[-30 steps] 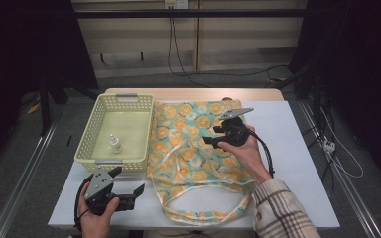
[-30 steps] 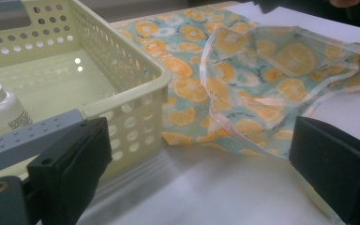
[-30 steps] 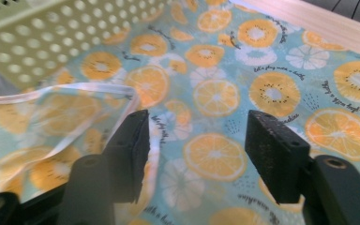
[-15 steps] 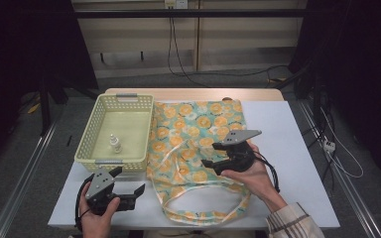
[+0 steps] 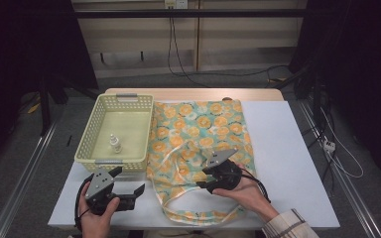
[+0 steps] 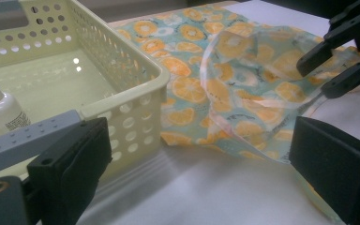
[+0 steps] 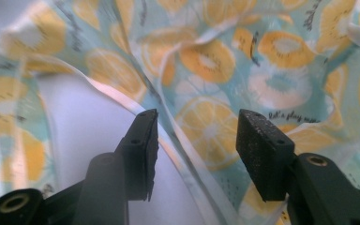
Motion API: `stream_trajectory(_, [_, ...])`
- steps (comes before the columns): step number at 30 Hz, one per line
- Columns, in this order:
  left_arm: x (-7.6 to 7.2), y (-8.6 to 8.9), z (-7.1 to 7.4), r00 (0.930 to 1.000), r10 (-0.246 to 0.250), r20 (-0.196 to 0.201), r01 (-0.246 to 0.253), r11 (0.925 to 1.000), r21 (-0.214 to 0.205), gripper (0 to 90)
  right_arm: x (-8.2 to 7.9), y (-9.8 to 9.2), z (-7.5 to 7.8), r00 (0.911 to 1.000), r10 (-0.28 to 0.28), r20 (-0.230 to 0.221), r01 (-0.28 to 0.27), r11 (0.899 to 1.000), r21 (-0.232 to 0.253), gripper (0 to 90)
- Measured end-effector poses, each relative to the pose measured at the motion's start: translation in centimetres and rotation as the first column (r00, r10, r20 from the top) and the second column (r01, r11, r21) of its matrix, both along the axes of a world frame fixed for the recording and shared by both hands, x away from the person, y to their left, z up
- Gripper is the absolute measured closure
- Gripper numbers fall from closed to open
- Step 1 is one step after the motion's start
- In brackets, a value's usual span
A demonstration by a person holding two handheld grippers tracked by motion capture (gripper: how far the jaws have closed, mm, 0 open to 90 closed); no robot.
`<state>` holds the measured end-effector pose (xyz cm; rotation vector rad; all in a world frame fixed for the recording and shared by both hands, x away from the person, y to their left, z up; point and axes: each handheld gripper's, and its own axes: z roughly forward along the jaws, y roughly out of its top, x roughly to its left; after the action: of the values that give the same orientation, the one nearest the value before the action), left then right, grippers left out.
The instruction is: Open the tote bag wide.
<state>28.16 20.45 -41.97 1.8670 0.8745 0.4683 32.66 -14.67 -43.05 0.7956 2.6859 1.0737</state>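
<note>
Teal orange-print fabric tote bag [image 5: 198, 144] lies beside the pale yellow plastic basket [image 5: 99, 153]. Our right gripper [image 7: 194, 154], jaws just closing yet apart, straddles its rim; next, pinch. Left gripper [image 6: 192, 173] idles apart.

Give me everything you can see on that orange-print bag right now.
The bag is a thin, glossy, part see-through tote printed with orange slices on pale teal, with cream-edged strap handles looping toward the near table edge. It lies flat but rumpled on the white table, its left edge against the yellow basket. The right gripper hovers low over its near, wrinkled end; its jaws have just been closing but stand apart, straddling a pale trim strip without pinching it.
</note>
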Motion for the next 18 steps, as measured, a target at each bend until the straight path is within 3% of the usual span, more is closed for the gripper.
stream_trajectory(4, [0.0, 0.0, 0.0, 1.0000, -0.004, 0.002, 0.004, 1.0000, 0.005, 5.5, 0.7, 0.0, -1.0, 0.9999, -0.003, -0.016, 0.003, 0.999, -0.052, 52.6])
stream_trajectory(11, [0.0, 0.0, 0.0, 1.0000, -0.005, 0.000, 0.005, 1.0000, 0.004, 5.5, 1.3, 0.1, -2.0, 0.9988, 0.012, -0.048, -0.016, 0.997, -0.074, 53.0])
stream_trajectory(18, [0.0, 0.0, 0.0, 1.0000, -0.006, 0.000, 0.006, 1.0000, 0.003, 5.5, 1.7, -0.3, -2.0, 0.9987, -0.010, -0.050, 0.007, 0.998, -0.062, 68.6])
